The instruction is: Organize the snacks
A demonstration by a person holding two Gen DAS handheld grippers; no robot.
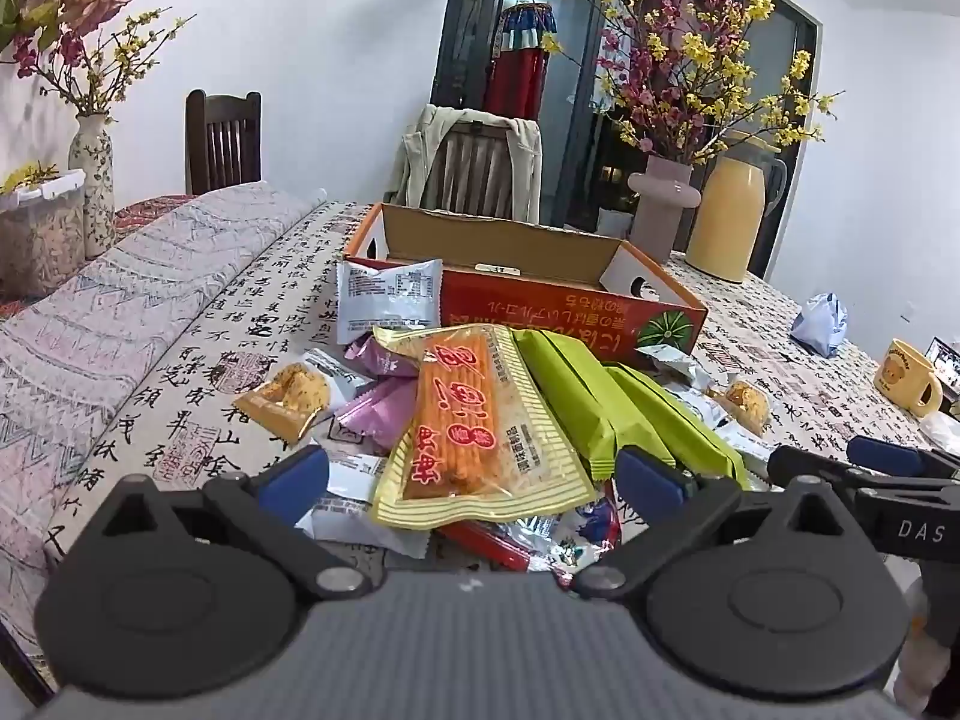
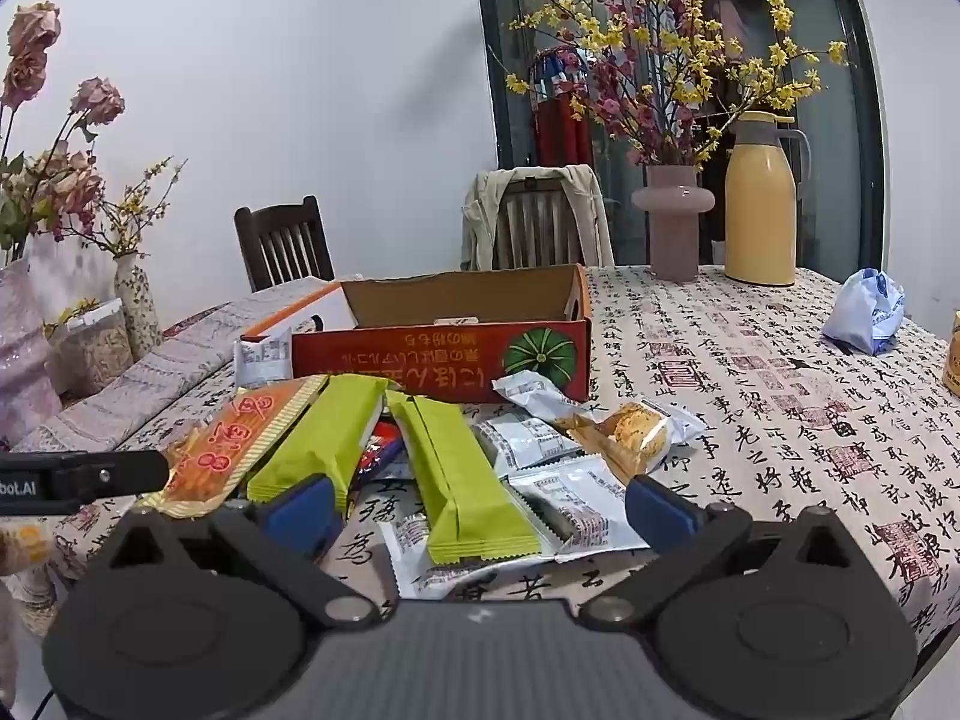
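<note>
Red-orange box [image 2: 432, 354], lime-green packets [image 2: 462, 474], calligraphy-printed cream tablecloth [image 2: 750, 420], yellow flask [image 2: 760, 204].

Bright indoor light, sharp, fisheye-curved edges

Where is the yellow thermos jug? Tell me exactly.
The yellow thermos jug stands upright at the table's far right in both wrist views, just right of the pink vase of flowers, behind the open orange cardboard box.
</note>
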